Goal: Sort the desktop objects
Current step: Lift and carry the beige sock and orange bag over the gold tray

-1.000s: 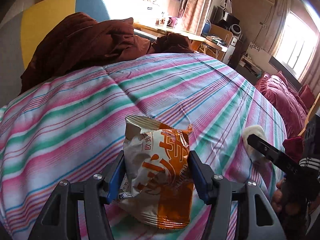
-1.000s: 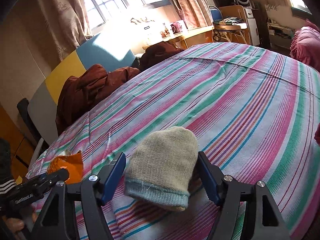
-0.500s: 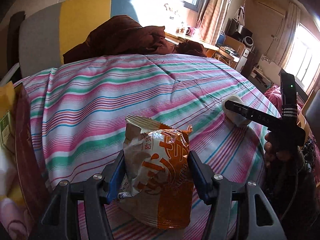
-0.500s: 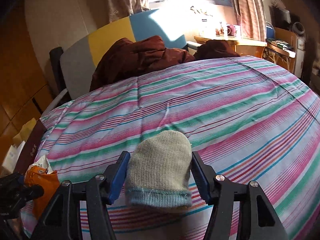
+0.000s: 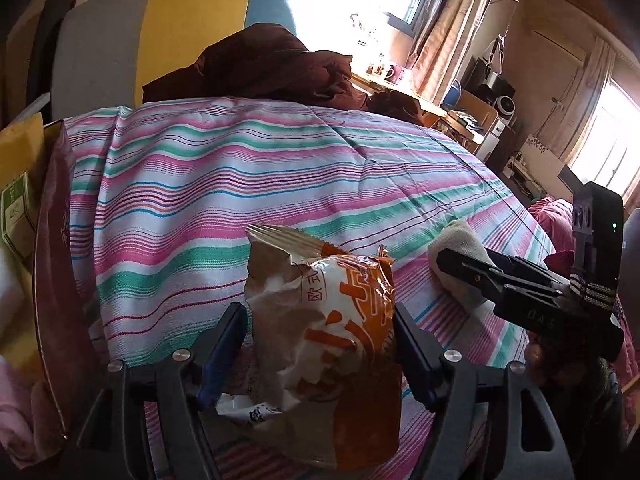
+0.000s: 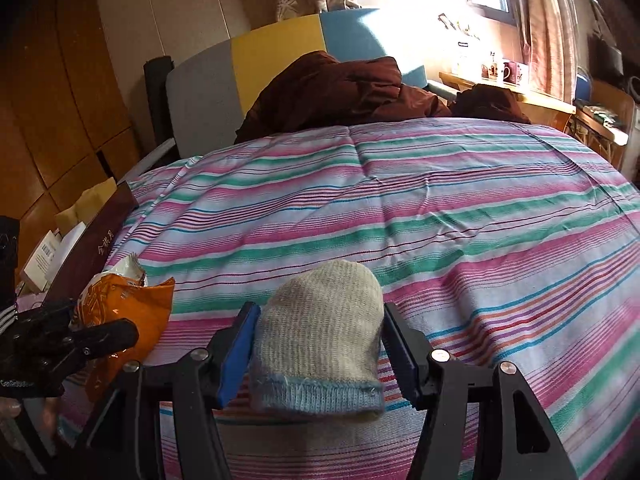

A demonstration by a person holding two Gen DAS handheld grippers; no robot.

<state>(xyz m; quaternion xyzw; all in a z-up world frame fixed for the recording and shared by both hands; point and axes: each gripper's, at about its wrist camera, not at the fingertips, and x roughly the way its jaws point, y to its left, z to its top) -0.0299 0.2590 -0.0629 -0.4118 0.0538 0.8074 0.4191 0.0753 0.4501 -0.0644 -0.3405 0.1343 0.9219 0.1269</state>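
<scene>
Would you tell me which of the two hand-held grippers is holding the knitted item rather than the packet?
The right hand-held gripper clamps the beige knitted sock with a pale blue cuff; the left hand-held gripper grips the crinkled orange-and-white snack packet.

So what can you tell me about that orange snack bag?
The snack bag is crinkled foil-like plastic, orange and white with printed Chinese characters, its top torn open and ragged. It stands roughly upright, pinched at both sides between the left gripper's blue-padded fingers, over the striped bedspread.
</scene>
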